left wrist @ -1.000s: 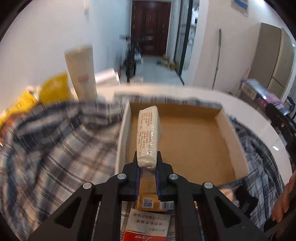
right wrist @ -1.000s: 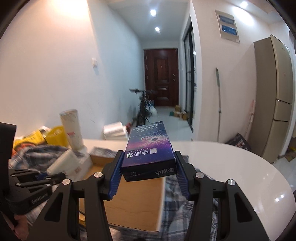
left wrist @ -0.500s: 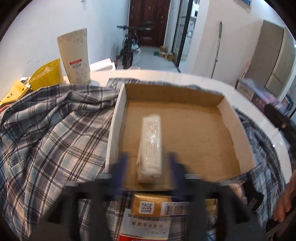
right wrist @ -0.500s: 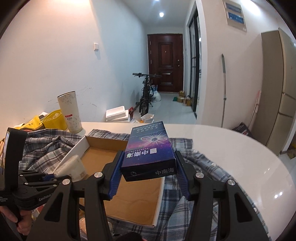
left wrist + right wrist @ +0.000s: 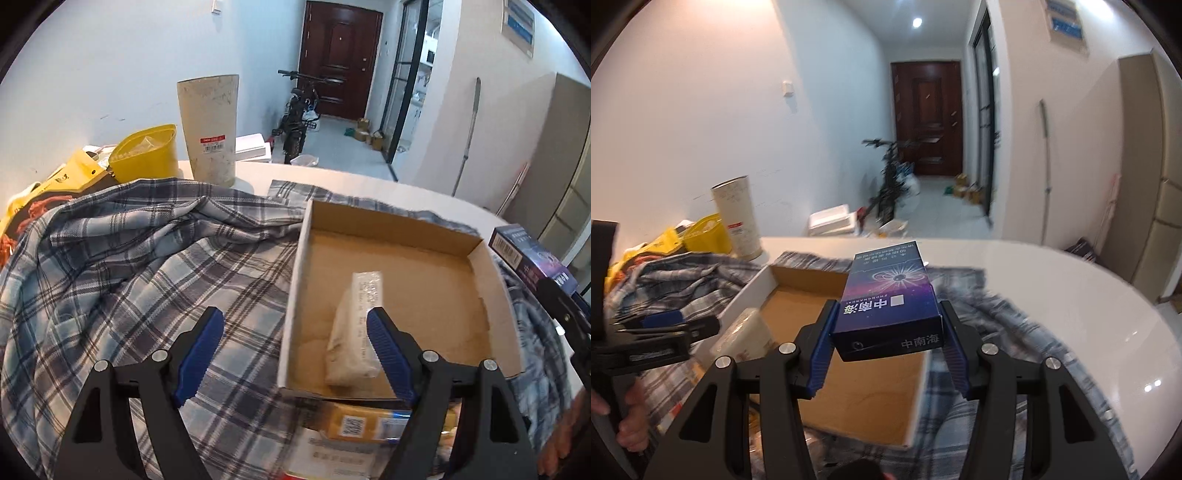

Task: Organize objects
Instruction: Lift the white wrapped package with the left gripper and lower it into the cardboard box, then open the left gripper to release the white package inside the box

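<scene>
A white wrapped packet (image 5: 354,332) lies flat in the open cardboard box (image 5: 391,229), near its front left corner. My left gripper (image 5: 293,314) hovers over the box's left wall with its jaws opening. Nothing is pressed between them, and the packet lies below the right finger. My right gripper (image 5: 889,306) is shut on a dark blue carton (image 5: 890,295), held in the air above the cardboard box (image 5: 875,376). That carton (image 5: 528,254) also shows at the right edge of the left wrist view. The packet (image 5: 746,332) and left gripper (image 5: 665,325) appear at the left of the right wrist view.
A plaid shirt (image 5: 129,258) is spread under and to the left of the box. A tall beige tube (image 5: 208,129) and yellow bags (image 5: 144,155) stand at the back left. Yellow and white packs (image 5: 354,421) lie at the box's front edge. The round white table (image 5: 1071,295) extends right.
My left gripper let go of the white packet, which now lies in the box, and its jaws spread wide. My right gripper tipped downward, still holding the blue carton.
</scene>
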{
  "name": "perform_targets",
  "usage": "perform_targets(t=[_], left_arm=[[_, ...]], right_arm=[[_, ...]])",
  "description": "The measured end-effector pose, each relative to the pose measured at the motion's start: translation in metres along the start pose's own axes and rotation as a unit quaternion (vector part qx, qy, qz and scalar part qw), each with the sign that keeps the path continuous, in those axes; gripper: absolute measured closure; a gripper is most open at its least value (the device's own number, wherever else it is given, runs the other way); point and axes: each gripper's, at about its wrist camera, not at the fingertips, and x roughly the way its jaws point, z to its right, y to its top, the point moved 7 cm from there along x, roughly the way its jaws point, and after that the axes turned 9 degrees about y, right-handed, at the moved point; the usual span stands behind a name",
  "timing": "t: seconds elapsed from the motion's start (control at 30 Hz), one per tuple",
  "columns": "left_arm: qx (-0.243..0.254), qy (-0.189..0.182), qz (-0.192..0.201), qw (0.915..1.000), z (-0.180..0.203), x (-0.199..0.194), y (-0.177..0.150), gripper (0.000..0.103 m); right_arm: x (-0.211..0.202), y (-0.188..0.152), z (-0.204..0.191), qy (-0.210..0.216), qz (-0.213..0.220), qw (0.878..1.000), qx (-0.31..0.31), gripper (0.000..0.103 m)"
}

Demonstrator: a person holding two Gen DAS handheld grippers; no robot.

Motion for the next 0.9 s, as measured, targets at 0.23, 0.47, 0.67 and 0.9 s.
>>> perform_targets(t=[0.23,0.47,0.67,0.9], left_arm=[[0.026,0.049,-0.009,0.9984,-0.005,0.013,-0.005,0.021],[-0.004,0.002,0.013,0.9999,-0.008,0.004,0.002,0.021],[0.032,-0.057,0.038,0.9971,0.016,-0.011,0.003,0.021],[0.079,0.062,0.022,0.9947,0.017,0.011,-0.006,0.021]], right_arm=[[0.014,-0.014,0.0,0.015,-0.037,0.999,0.02,0.051],[0.011,-0.013,0.0,0.008,-0.03,0.999,0.015,0.051],[0.02,-0.018,0.003,-0.013,-0.053,0.998,0.016,0.051],[0.033,-0.029,0.003,0.017,-0.087,0.995,0.043,0.051]])
